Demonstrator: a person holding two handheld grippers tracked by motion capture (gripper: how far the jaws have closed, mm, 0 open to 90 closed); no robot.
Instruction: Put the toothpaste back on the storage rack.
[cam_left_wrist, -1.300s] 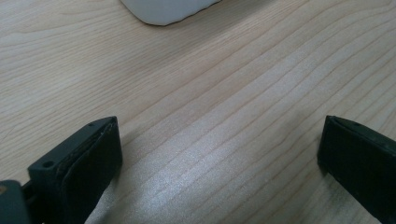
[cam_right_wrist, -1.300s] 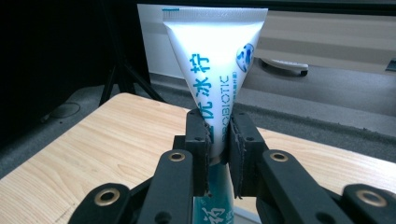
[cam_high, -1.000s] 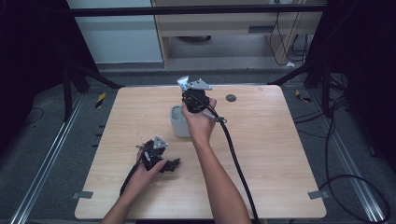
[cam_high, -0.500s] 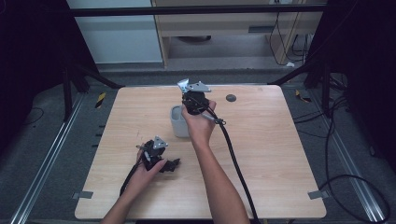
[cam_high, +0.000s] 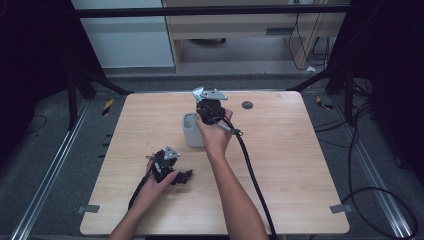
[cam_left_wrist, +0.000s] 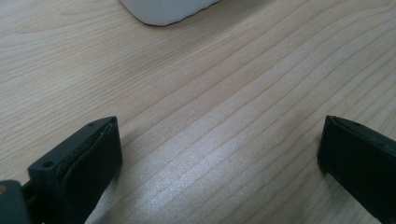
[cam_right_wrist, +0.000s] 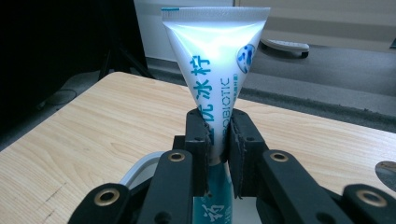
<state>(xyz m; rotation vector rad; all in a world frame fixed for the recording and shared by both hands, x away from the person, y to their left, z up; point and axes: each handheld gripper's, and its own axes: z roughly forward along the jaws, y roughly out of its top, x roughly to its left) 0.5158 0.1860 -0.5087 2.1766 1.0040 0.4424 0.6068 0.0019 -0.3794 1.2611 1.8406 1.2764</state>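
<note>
One tube (cam_right_wrist: 212, 70), base behind right tongs (cam_right_wrist: 219, 135)

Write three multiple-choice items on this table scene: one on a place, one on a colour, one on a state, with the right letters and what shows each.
1. Where does the grey cup stand?
A. on the floor
B. on the wooden table, beside the right hand
C. on the shelf behind

2. What colour is the print on the white tube?
A. red
B. black
C. blue-green

3. How does the right hand-held gripper stand?
A. shut on the tube
B. wide open, nothing between the jaws
C. lying flat on the table

Answers:
1. B, the high view shows the cup on the tabletop next to the right hand.
2. C, the right gripper view shows blue-green letters on the white tube.
3. A, in that view both jaws press the tube, held upright with its flat sealed end on top, over the cup.
</note>
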